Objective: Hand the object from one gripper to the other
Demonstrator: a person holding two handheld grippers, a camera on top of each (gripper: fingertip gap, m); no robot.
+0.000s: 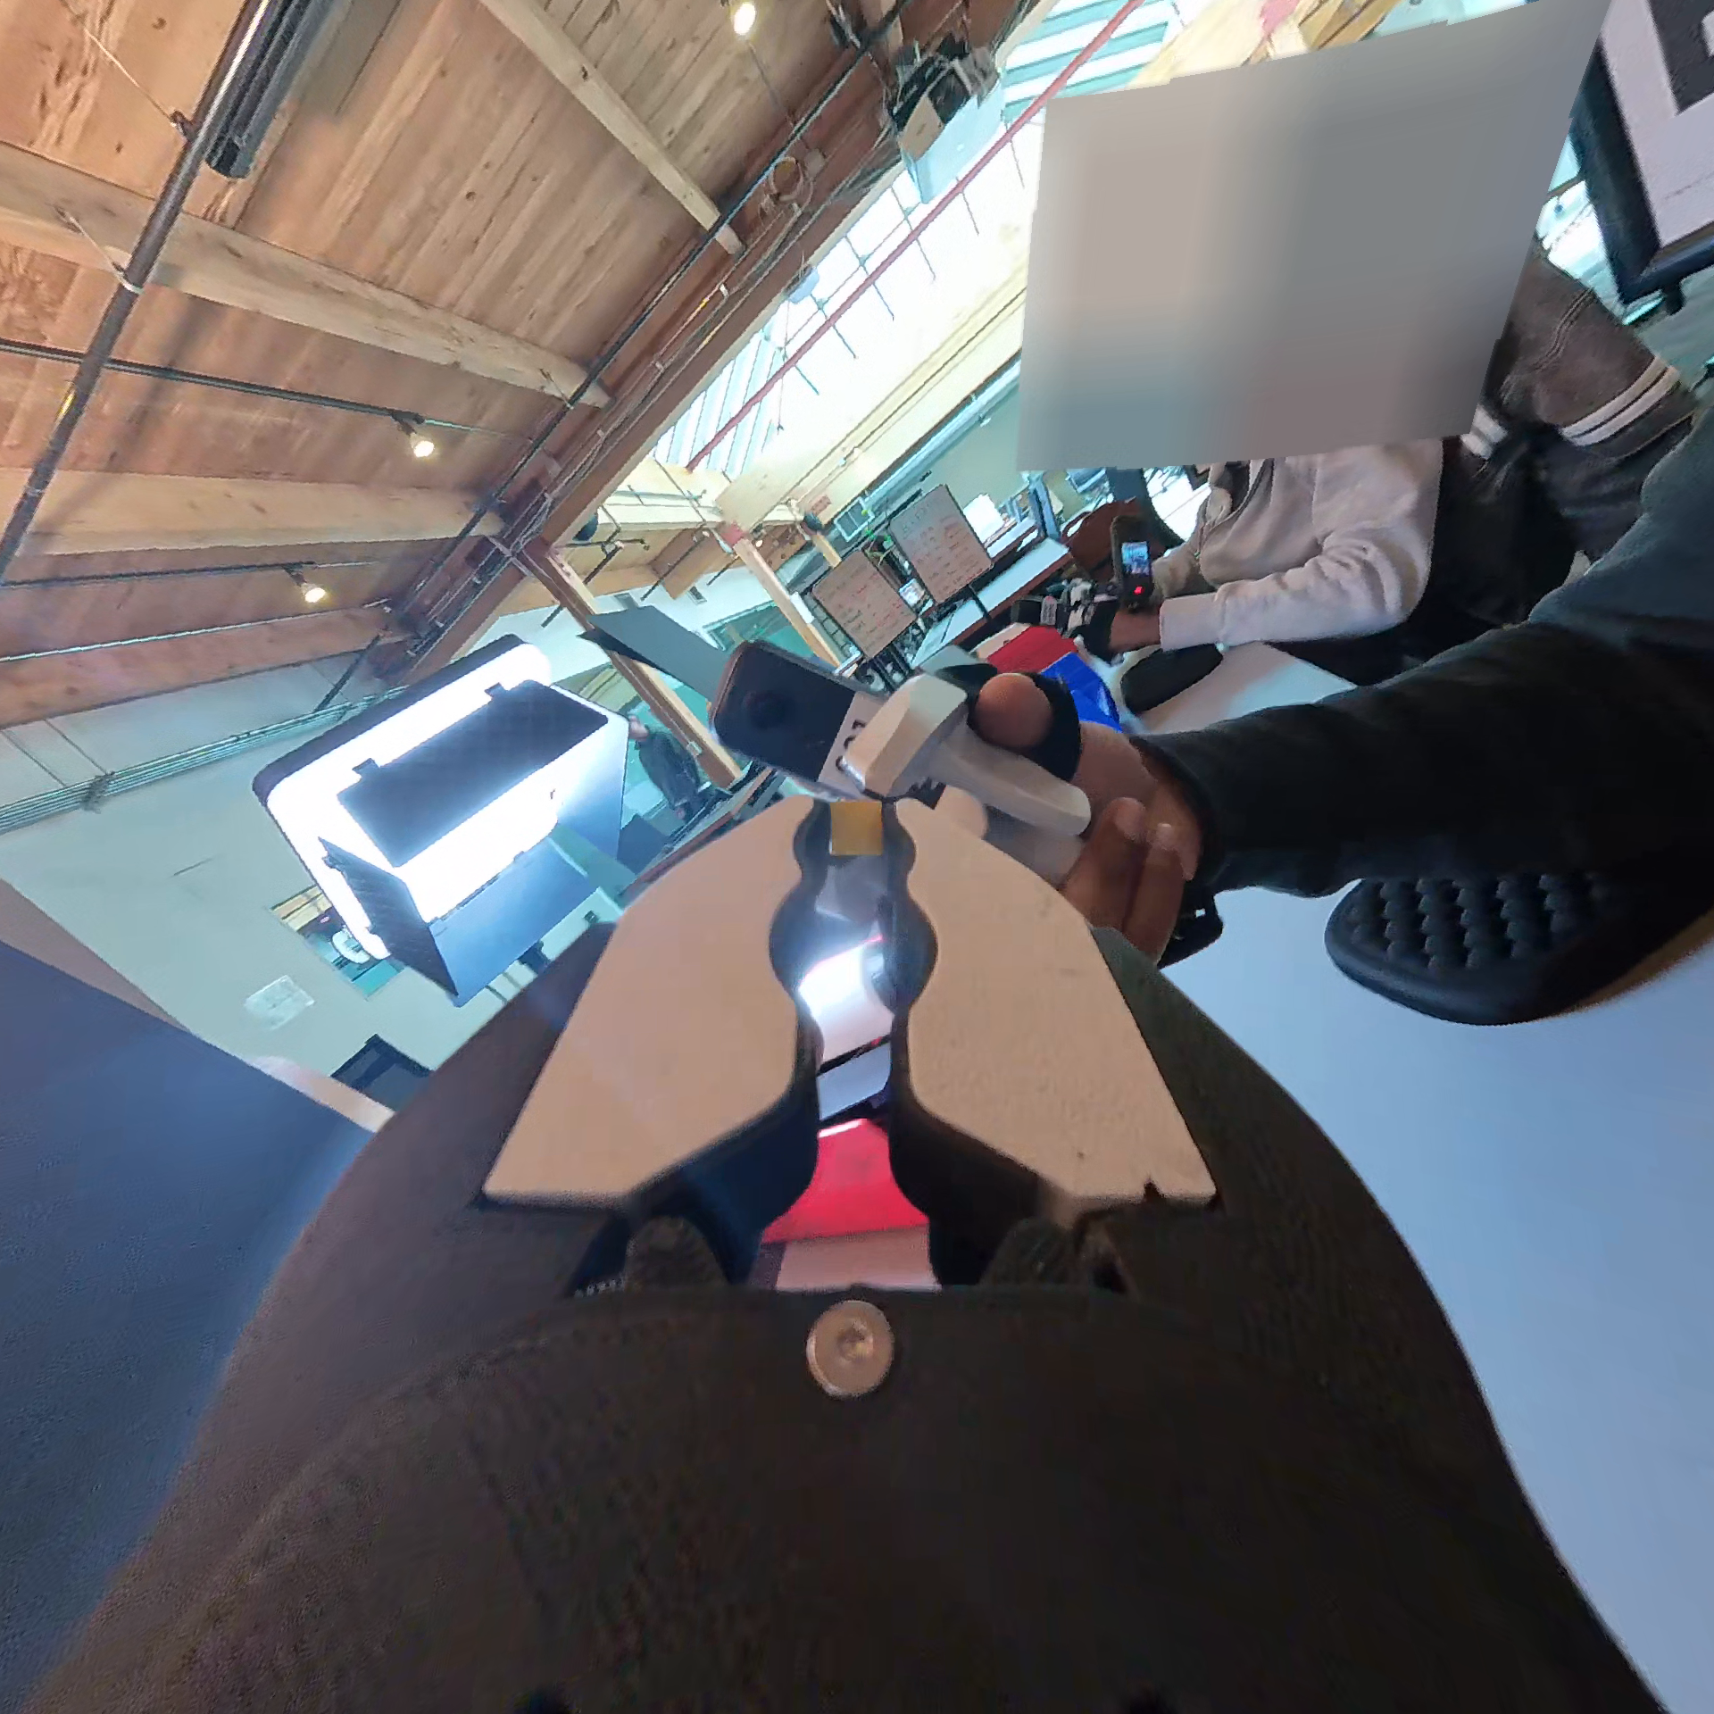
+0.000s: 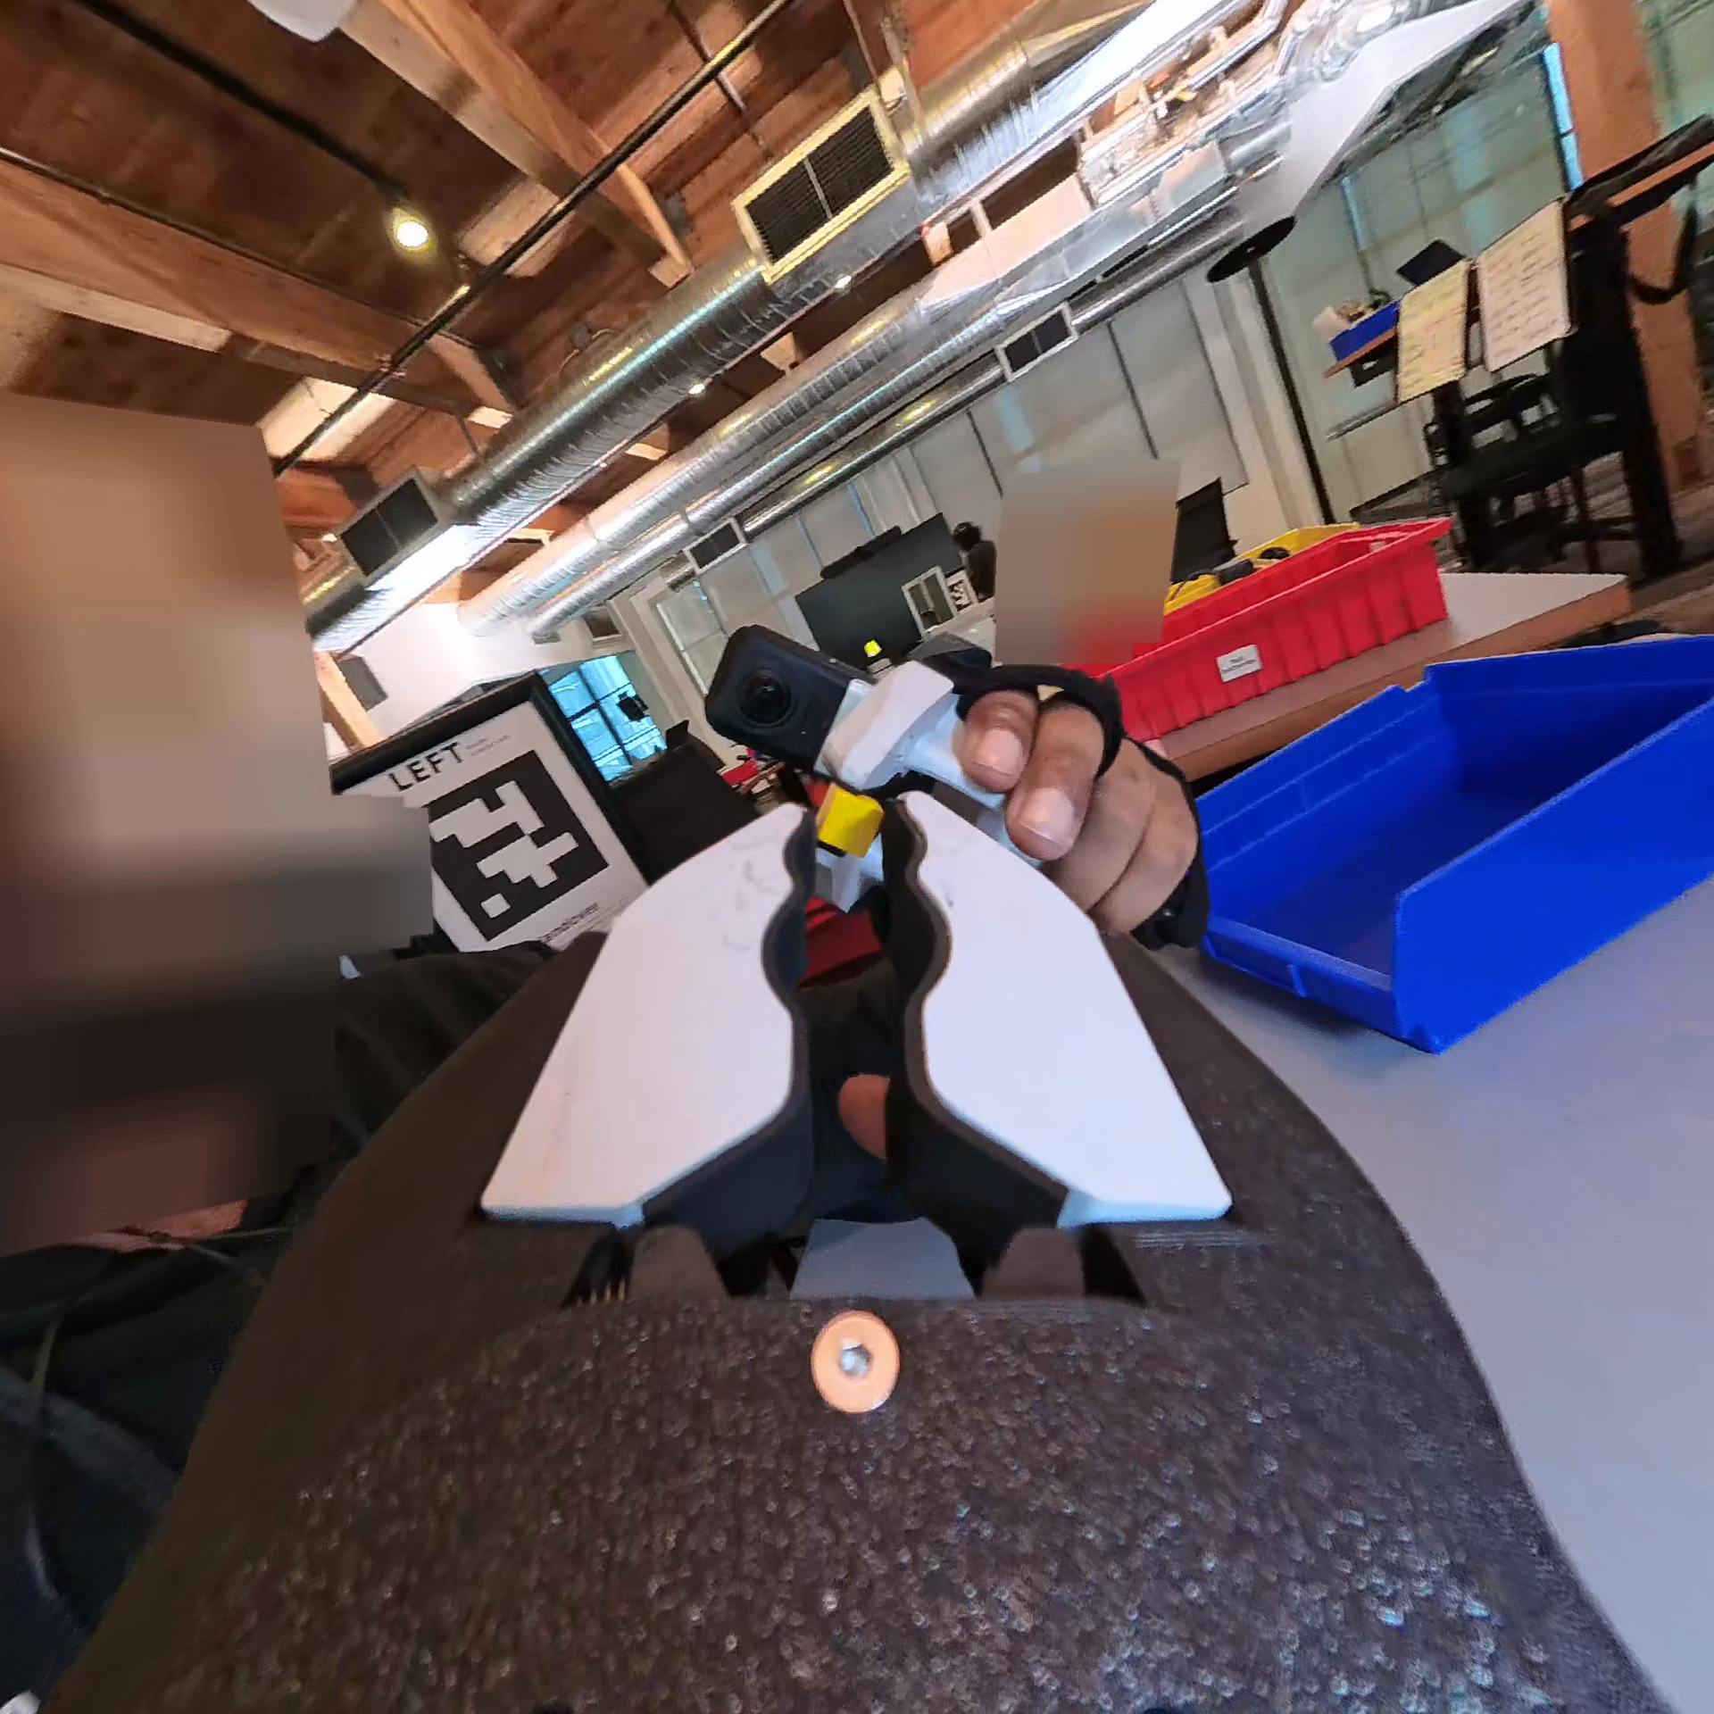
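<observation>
Your left gripper (image 1: 851, 830): white fingers clenched at the tips on a small yellow block (image 1: 855, 828). Your right gripper (image 2: 849, 825): fingers likewise pinched on that block (image 2: 848, 824), so both held it at once, raised above the grey table (image 2: 1530, 1159). Beyond: your gloved hand (image 2: 1085, 798) on the opposite handle; blue bin (image 2: 1447, 881), then red bin (image 2: 1298, 607), farther right.

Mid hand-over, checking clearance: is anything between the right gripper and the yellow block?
Nothing visible does. The yellow block sits directly between the right gripper's fingertips, and the left gripper's fingertips flank it too.
</observation>
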